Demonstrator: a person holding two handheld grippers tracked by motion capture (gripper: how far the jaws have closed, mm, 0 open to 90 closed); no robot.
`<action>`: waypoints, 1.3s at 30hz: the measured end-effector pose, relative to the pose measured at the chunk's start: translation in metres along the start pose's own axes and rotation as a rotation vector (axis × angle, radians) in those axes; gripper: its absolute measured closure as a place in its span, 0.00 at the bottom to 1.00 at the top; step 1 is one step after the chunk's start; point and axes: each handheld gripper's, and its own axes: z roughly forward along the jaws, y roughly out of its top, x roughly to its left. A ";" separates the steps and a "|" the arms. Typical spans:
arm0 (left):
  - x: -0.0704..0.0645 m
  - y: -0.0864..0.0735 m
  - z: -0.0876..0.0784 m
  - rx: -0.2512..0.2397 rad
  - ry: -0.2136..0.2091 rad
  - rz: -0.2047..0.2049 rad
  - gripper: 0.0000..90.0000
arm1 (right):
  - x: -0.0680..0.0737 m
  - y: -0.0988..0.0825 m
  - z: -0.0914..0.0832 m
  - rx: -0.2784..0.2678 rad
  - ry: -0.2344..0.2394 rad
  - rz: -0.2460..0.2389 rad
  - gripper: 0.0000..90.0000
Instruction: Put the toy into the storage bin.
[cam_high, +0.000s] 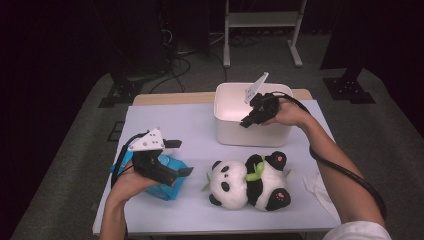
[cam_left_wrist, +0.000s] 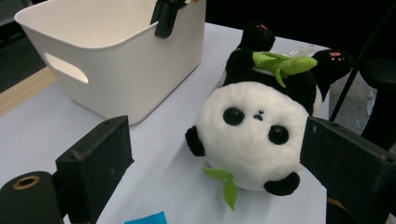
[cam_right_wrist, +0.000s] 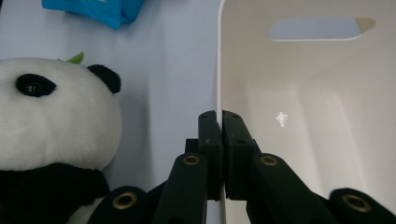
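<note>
A white plastic bin (cam_high: 235, 132) stands at the back right of the table. My right gripper (cam_high: 247, 121) is shut on the bin's near wall; in the right gripper view its pads (cam_right_wrist: 210, 135) pinch the thin rim (cam_right_wrist: 217, 70). A plush panda (cam_high: 247, 181) with a green bamboo sprig lies on its back in front of the bin. At the left, my left gripper (cam_high: 180, 157) hangs open above a blue packet (cam_high: 172, 190). In the left gripper view the panda (cam_left_wrist: 254, 126) lies just beyond the wide-spread jaws, with nothing between them.
A pale sheet covers the table (cam_high: 175, 125). A crumpled white cloth (cam_high: 315, 185) lies at the right edge. Behind the table stand a white metal frame (cam_high: 262, 20) and dark stand bases (cam_high: 120, 92) with cables on the floor.
</note>
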 end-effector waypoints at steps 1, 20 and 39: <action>-0.001 0.000 0.001 0.003 -0.002 0.004 0.09 | 0.003 0.000 0.000 -0.001 0.006 0.000 0.97; -0.006 0.004 0.007 0.013 -0.010 0.022 0.09 | 0.040 0.002 0.003 -0.011 0.040 -0.049 0.97; -0.006 0.003 0.008 0.018 -0.014 0.021 0.09 | 0.050 0.007 0.005 -0.002 0.065 -0.049 0.96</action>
